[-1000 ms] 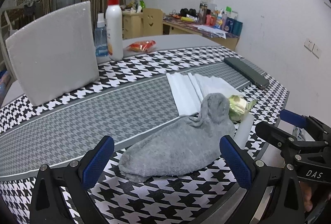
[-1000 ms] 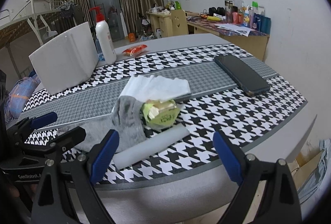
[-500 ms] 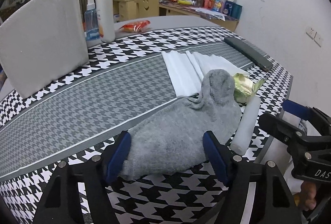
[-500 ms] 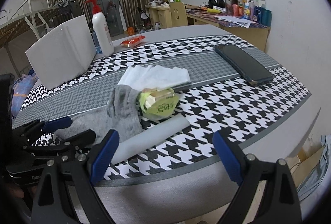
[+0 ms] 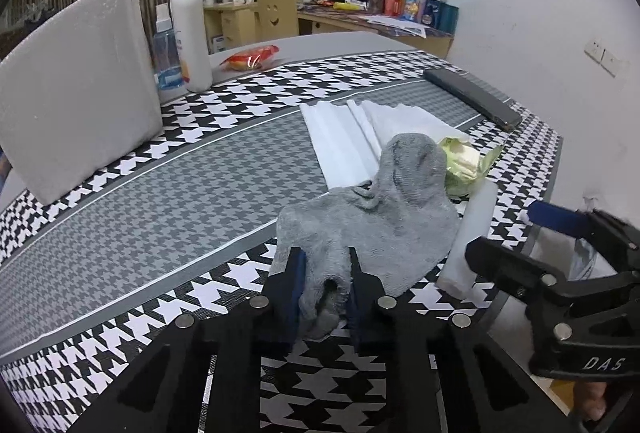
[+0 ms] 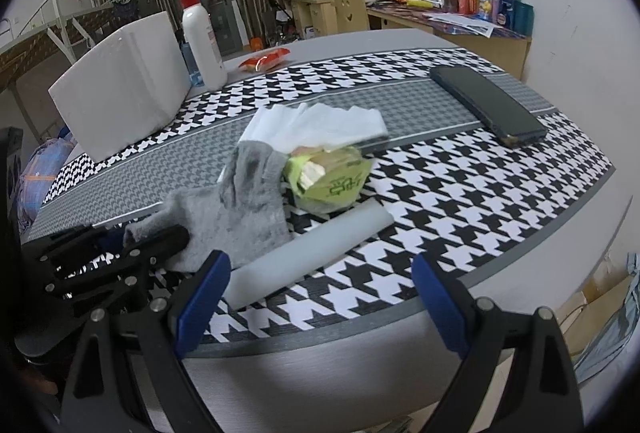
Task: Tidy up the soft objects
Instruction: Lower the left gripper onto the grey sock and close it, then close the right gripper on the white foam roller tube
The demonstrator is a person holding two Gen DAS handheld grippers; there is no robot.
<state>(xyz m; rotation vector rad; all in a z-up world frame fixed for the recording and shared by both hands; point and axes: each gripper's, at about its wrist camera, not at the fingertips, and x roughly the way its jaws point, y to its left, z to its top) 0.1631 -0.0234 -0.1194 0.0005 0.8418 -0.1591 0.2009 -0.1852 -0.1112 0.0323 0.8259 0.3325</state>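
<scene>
A grey sock lies near the front edge of the houndstooth table. My left gripper has its jaws closing, and both blue pads press on the sock's bunched near end. In the right wrist view, the sock leans against a green tissue pack, with the left gripper at its left end. A white foam roll lies just ahead of my right gripper, which stands wide open and holds nothing. Folded white tissues lie behind the sock.
A white foam block stands at the back left beside a pump bottle and a small blue bottle. A dark phone lies at the right. A red snack packet is at the back. The table edge runs under my right gripper.
My left gripper's jaws went from wide open around the sock to pinched on its near end, bunching the fabric. The right gripper stayed open and hardly moved.
</scene>
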